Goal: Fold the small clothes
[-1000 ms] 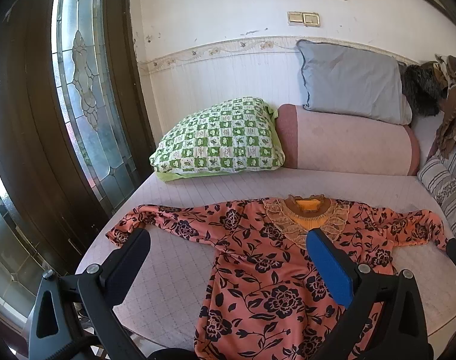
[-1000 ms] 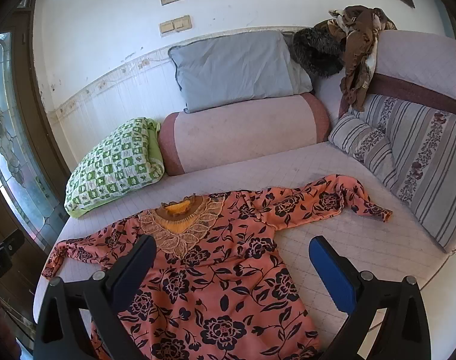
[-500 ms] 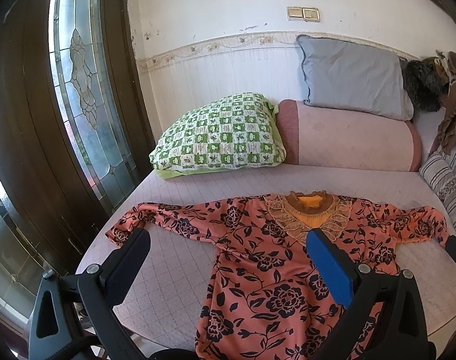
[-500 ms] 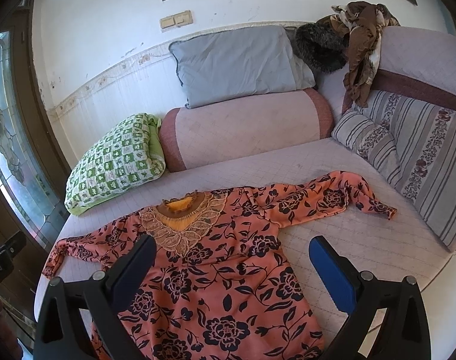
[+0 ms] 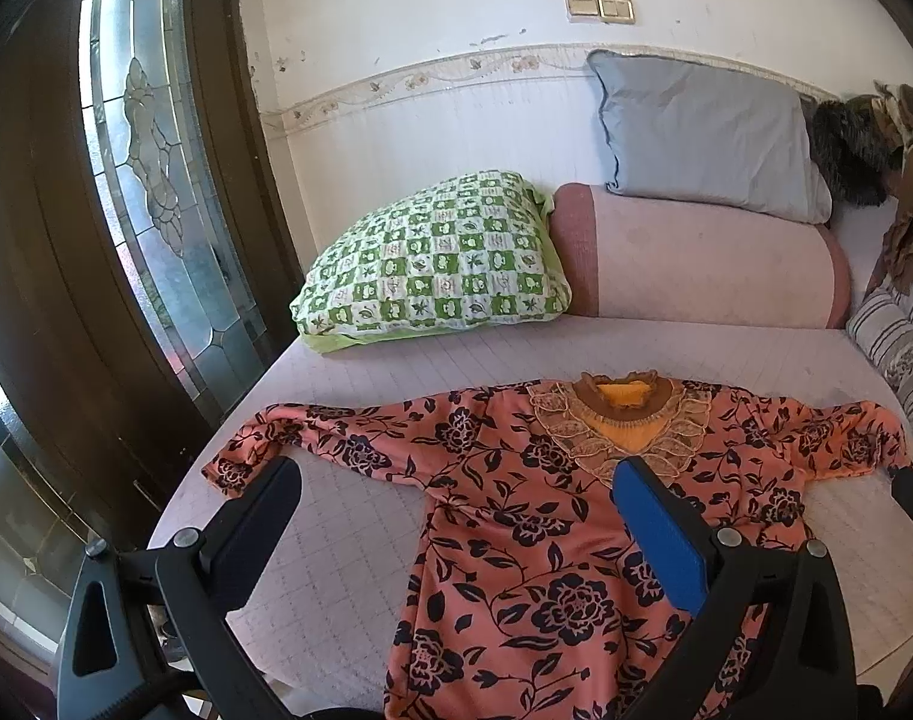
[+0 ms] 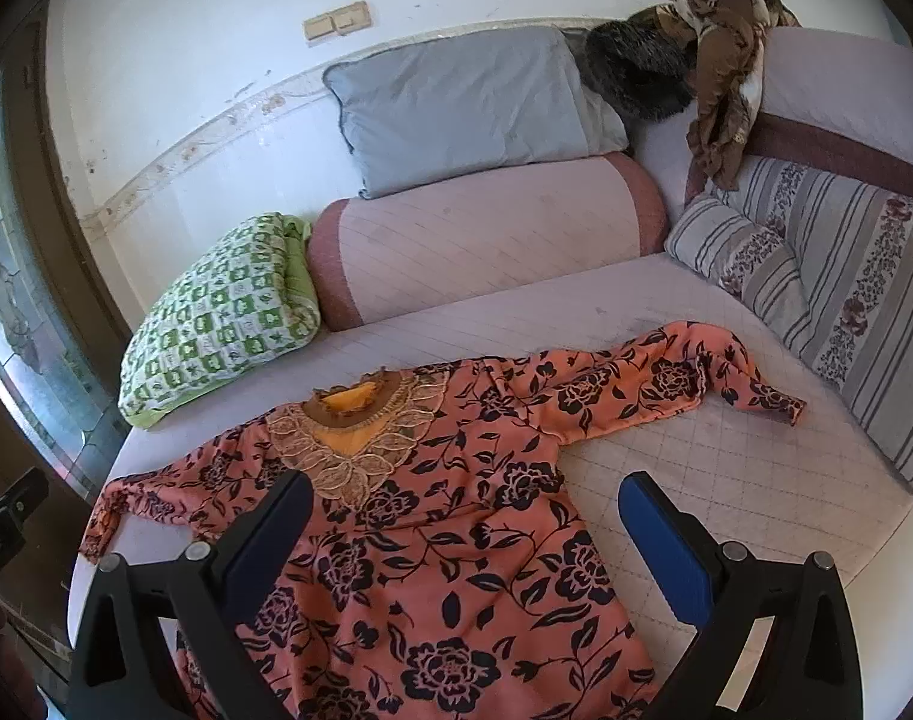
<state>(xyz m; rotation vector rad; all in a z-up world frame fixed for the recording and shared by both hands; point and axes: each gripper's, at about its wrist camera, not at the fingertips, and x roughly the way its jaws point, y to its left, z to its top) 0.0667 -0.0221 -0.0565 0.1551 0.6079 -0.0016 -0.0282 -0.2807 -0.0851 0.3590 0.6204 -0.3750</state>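
An orange blouse with black flowers (image 5: 516, 516) (image 6: 456, 540) lies flat on the pale quilted daybed (image 5: 408, 360) (image 6: 696, 468), front up, lace collar toward the wall and both sleeves spread out. My left gripper (image 5: 456, 498) hovers open above its left sleeve and chest, holding nothing. Over the blouse's body and the bare mattress to its right, my right gripper (image 6: 465, 510) is open as well. The right sleeve cuff (image 6: 768, 399) is crumpled near the striped cushion. The blouse hem runs out of view below.
A green checked pillow (image 5: 438, 264) (image 6: 222, 312), a pink bolster (image 5: 696, 258) (image 6: 486, 240) and a grey pillow (image 5: 702, 138) (image 6: 462, 108) line the back. Striped cushions (image 6: 846, 276) and piled brown cloth (image 6: 720, 60) stand at the right. A dark glazed door (image 5: 144, 180) is at the left.
Both grippers have backed away and lifted slightly, so the blouse sits lower and smaller in view. The blouse has not moved and both grippers stay open.
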